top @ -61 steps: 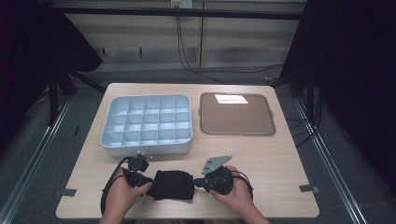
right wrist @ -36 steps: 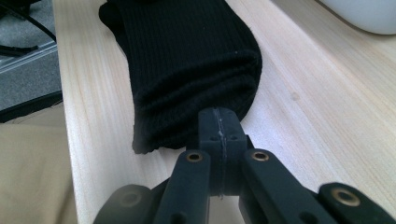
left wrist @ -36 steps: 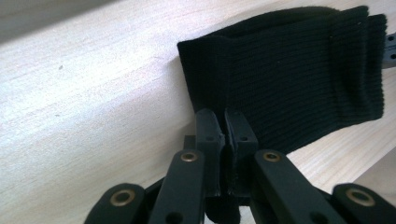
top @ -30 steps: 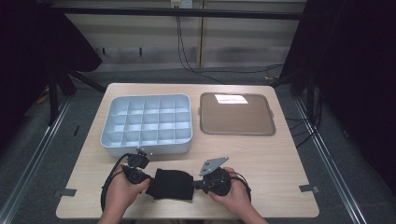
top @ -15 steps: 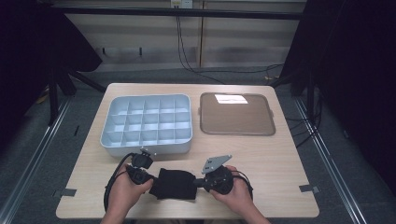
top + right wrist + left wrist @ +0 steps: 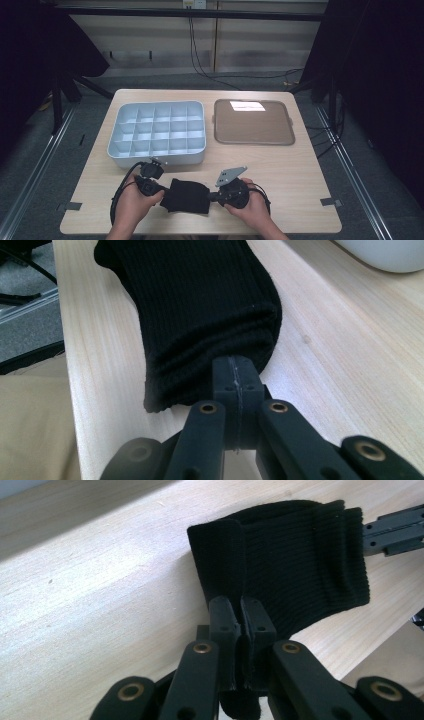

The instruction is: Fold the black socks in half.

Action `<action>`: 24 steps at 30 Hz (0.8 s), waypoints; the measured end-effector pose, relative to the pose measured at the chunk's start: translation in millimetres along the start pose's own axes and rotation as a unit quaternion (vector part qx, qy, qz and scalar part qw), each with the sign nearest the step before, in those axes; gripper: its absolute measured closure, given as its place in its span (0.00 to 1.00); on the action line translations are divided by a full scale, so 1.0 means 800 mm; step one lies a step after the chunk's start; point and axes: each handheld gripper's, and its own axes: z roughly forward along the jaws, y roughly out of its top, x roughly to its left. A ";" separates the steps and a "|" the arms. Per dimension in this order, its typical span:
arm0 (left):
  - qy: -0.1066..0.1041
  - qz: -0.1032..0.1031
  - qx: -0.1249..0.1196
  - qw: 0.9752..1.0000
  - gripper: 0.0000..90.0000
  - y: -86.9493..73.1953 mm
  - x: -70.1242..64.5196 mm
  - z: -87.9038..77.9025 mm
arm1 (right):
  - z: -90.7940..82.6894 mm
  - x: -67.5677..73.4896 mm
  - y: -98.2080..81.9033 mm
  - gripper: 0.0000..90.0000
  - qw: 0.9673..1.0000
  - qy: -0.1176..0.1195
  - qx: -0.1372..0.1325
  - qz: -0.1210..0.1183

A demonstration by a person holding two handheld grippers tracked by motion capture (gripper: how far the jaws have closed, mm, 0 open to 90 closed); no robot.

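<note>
Little has moved; compartment tray [image 6: 158,132] sits behind black cloth [image 6: 186,196].

Bare light wooden table [image 6: 300,165] is lying open at the lower right of the frame; the pale grey compartmented plastic box [image 6: 157,131] and flat brown tray [image 6: 252,122] are blocking the centre.

sock [image 6: 295,565]: black knit cloth, fine ribbed, matt, soft-looking
worktop [image 6: 280,170]: pale wood w/ visible grain, smooth, low sheen
left gripper [image 6: 241,617]: black plastic jaws, matt; brass-coloured rivets at the links
right gripper [image 6: 235,377]: same black matt plastic, brass-coloured rivets; grey flat plate on top in high view
compartment box [image 6: 157,156]: light blue-grey plastic, smooth, slight gloss
tray [image 6: 253,141]: brown, smooth, matt, one glare patch
floor [image 6: 90,127]: grey, rough, carpet-like
</note>
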 end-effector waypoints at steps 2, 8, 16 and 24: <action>-0.004 0.004 -0.003 1.000 0.95 0.002 -0.002 -0.003 | 0.000 0.000 0.000 1.00 1.000 0.000 0.001 0.000; -0.014 0.011 -0.009 1.000 0.95 0.004 -0.009 -0.007 | 0.002 0.001 0.000 1.00 1.000 0.000 -0.001 -0.001; -0.018 0.022 -0.013 0.999 0.95 0.008 -0.020 -0.010 | 0.003 0.002 0.001 1.00 1.000 0.001 0.001 -0.001; -0.029 0.026 -0.006 0.999 0.95 0.014 -0.023 -0.007 | 0.005 0.002 0.001 1.00 1.000 0.002 0.000 -0.001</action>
